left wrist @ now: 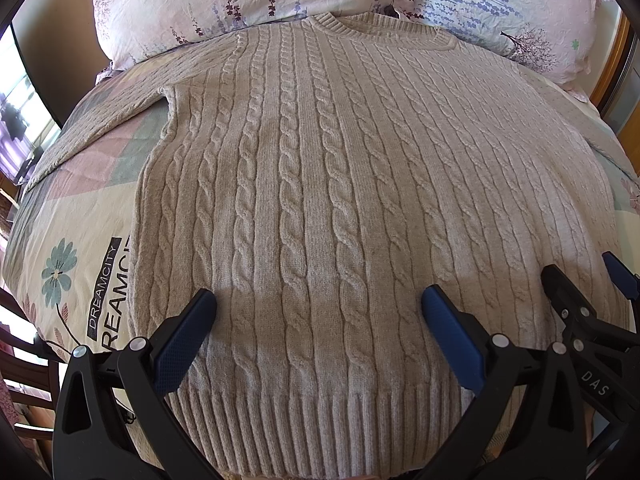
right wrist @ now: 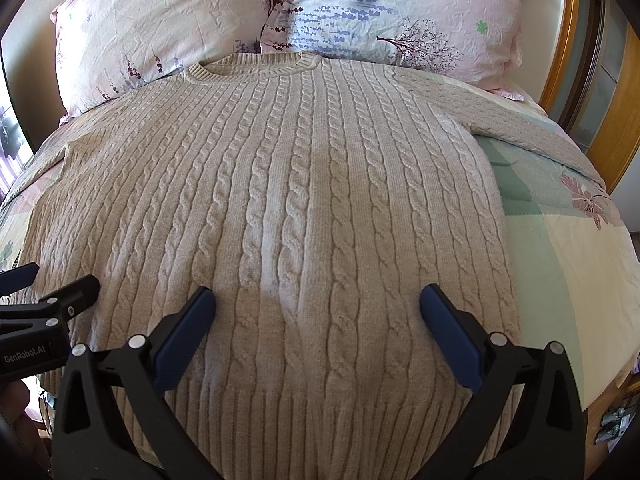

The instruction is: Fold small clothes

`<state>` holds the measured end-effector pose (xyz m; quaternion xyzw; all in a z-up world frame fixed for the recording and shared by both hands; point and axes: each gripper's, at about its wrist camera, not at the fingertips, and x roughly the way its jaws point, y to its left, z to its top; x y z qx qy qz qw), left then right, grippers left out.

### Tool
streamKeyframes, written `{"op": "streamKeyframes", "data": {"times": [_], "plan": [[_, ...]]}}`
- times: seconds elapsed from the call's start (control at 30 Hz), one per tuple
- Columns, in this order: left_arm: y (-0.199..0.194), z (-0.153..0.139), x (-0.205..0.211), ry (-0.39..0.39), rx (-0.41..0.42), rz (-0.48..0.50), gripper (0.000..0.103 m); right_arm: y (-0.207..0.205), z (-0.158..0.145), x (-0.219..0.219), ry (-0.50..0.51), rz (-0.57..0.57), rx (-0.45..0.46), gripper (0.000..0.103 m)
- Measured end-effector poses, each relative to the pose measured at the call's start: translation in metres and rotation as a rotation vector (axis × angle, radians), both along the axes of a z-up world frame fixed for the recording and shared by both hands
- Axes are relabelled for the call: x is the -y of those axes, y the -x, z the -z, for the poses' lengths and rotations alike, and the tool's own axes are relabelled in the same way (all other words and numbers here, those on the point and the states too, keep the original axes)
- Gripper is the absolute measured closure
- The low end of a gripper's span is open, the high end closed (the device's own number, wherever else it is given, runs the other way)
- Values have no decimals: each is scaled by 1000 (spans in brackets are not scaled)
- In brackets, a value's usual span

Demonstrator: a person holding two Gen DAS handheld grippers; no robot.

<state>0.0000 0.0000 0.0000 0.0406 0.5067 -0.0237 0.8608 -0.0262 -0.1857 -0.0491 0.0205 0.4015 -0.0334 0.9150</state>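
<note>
Lying flat: a beige cable-knit sweater (left wrist: 320, 200) spread face up on the quilt (left wrist: 80, 216), body unfolded.
Sweater neckline: the ribbed collar (left wrist: 376, 26) sits at the sweater's far end, touching the lower edges of the pillows.
Sweater hem: the ribbed hem (left wrist: 320, 420) is the sweater's near edge, lying under both grippers' view.
Sweater sleeves: one sleeve (left wrist: 96, 120) stretches out sideways from the sweater's left shoulder across the quilt; the other sleeve (right wrist: 520, 120) runs out from its right shoulder toward the wooden bed frame (right wrist: 560, 60).
Left gripper: the left gripper (left wrist: 318, 300) hovers above the sweater's lower body just past the hem, jaws spread wide apart, nothing between the blue pads (left wrist: 184, 340). From the right wrist view it shows at the sweater's lower left edge, and there its jaws also stand apart.
Right gripper: the right gripper (right wrist: 318, 300) hangs over the sweater's lower body toward its right side, jaws spread wide, holding nothing. Whether either gripper's pads touch the knit cannot be told.
Gripper spacing: the two sit side by side over the sweater's hem end, near each other.
Pillows: two floral pillows (right wrist: 160, 24) lie just beyond the sweater's collar, side by side.
Quilt print: a blue flower and lettering show on the quilt beside the sweater's lower left side.
</note>
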Motion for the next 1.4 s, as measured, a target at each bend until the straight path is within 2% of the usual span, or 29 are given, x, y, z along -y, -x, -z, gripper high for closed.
{"op": "streamKeyframes", "data": {"times": [0.8,1.0,1.1,1.13,1.2,1.3,1.33,1.37,1.4], "plan": [[-3,0,0,-4,-12,8,1,-5,0,0,3,-10,-17,2],[-6,-1,0,-7,-22,22,1,-4,-1,1,7,-50,-19,2],[-4,0,0,-14,-5,39,1,0,-6,9,-11,-150,13,2],[-4,-1,0,-17,-3,55,1,2,-14,21,-62,-161,43,4],[-3,-5,-3,8,10,100,1,5,-37,63,-177,-89,149,8],[-3,-23,-20,98,113,108,1,-1,-68,158,-292,145,288,9],[-3,-29,-27,123,154,106,1,-7,-73,192,-320,232,302,17],[-5,-34,-35,158,194,110,1,-15,-74,228,-355,317,299,32],[-8,-39,-43,196,225,113,1,-23,-72,263,-400,402,287,39]]}}
